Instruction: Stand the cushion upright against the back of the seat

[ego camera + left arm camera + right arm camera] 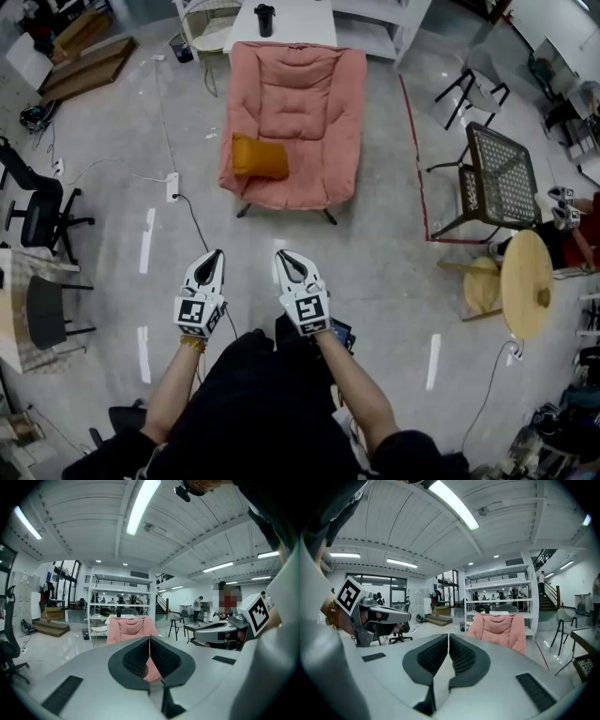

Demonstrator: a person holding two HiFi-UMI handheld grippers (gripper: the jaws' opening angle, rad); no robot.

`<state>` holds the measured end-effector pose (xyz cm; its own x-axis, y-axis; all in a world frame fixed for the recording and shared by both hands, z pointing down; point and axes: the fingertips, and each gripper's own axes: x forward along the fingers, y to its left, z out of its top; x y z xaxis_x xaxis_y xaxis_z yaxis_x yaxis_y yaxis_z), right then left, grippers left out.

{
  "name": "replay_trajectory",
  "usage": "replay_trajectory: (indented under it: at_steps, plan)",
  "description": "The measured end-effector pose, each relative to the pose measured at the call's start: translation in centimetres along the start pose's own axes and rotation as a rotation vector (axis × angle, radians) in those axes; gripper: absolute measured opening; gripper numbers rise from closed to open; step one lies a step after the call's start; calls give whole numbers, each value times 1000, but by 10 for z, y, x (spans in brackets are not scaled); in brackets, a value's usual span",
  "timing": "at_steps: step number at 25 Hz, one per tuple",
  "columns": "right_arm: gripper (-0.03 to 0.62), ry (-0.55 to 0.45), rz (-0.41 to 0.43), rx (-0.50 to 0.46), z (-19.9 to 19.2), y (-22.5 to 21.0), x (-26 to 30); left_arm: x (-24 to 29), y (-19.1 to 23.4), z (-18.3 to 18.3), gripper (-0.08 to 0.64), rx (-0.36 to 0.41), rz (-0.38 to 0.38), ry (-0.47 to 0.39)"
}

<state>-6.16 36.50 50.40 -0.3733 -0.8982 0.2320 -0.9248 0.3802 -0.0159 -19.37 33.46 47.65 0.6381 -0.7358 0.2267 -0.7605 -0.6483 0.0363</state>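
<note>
Spotted orange cushion (260, 157) lying flat on the seat of pink armchair (295, 122), at the seat's left edge in head view, not propped on the backrest. Holding left gripper (217, 254) and right gripper (281, 254) side by side above the floor, well short of the armchair's front, aimed at it. Reading both jaw pairs pressed together, nothing between.

No word, number, brand or sign can be read anywhere. Only black-and-white square markers (191, 313) are carried by the left tool (217, 254) and the right tool (280, 254).
</note>
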Motion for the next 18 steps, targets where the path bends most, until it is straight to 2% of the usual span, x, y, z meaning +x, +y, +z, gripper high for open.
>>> replay_trajectory:
  at_steps: [8, 18]
  plan:
    - [17, 49, 42, 37, -9, -43, 50, 47, 35, -4, 17, -19, 42, 29]
    - [17, 134, 20, 40, -2, -75, 157, 138, 127, -16, 17, -76, -23, 49]
